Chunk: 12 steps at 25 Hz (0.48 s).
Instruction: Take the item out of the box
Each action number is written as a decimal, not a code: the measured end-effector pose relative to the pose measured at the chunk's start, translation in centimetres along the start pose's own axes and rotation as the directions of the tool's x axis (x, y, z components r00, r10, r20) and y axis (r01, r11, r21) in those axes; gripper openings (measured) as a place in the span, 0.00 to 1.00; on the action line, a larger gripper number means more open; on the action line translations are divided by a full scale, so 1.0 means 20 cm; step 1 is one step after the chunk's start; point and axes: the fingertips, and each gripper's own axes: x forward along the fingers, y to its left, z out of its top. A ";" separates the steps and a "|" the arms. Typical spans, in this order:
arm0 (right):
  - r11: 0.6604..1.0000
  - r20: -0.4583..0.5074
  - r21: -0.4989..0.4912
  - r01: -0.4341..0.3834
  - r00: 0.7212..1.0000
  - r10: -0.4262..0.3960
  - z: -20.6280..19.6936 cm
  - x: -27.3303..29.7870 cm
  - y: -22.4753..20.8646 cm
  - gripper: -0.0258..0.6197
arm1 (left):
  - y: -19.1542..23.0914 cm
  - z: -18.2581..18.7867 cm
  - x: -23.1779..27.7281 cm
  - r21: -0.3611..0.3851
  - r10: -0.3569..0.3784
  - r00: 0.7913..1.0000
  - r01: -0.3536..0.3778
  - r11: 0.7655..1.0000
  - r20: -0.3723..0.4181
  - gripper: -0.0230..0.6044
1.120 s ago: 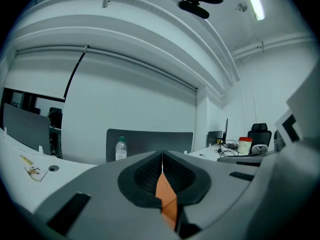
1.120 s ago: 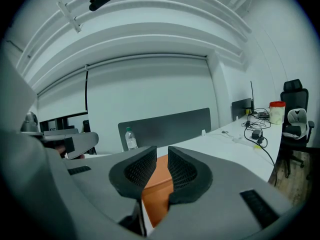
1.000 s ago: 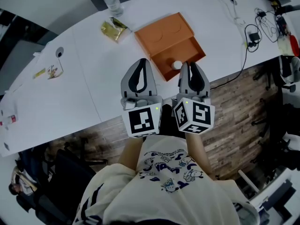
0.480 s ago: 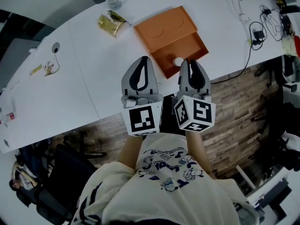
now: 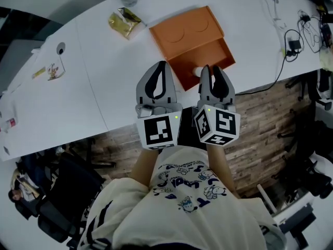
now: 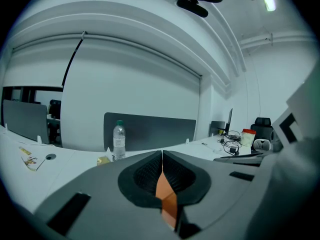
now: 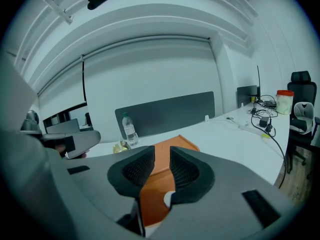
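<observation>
The small white round item (image 5: 197,71) lies at the near edge of the open orange box (image 5: 205,53), just beyond the right gripper (image 5: 212,70). That gripper's ribbed jaws have just been opening and stand slightly apart, with nothing between them. The left gripper (image 5: 162,65) is pressed together, empty. So narrow a gap could bump the smooth item and roll it away. The light cardboard box, unheld, may slide on the slick white table (image 5: 104,82).
</observation>
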 end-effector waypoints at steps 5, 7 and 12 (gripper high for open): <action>1.000 -0.033 0.002 -0.008 0.999 0.009 -0.03 0.06 -0.02 0.18 | -0.01 -0.04 0.05 -0.007 0.004 1.000 -0.004 1.000 -0.026 0.07; 1.000 -0.046 -0.002 -0.017 0.999 0.017 -0.05 0.08 -0.02 0.19 | -0.01 -0.06 0.07 -0.011 0.008 0.999 -0.008 1.000 -0.036 0.07; 0.999 -0.080 -0.003 -0.036 0.996 0.036 -0.09 0.11 -0.02 0.20 | -0.02 -0.10 0.10 -0.019 0.014 0.998 -0.015 1.000 -0.056 0.07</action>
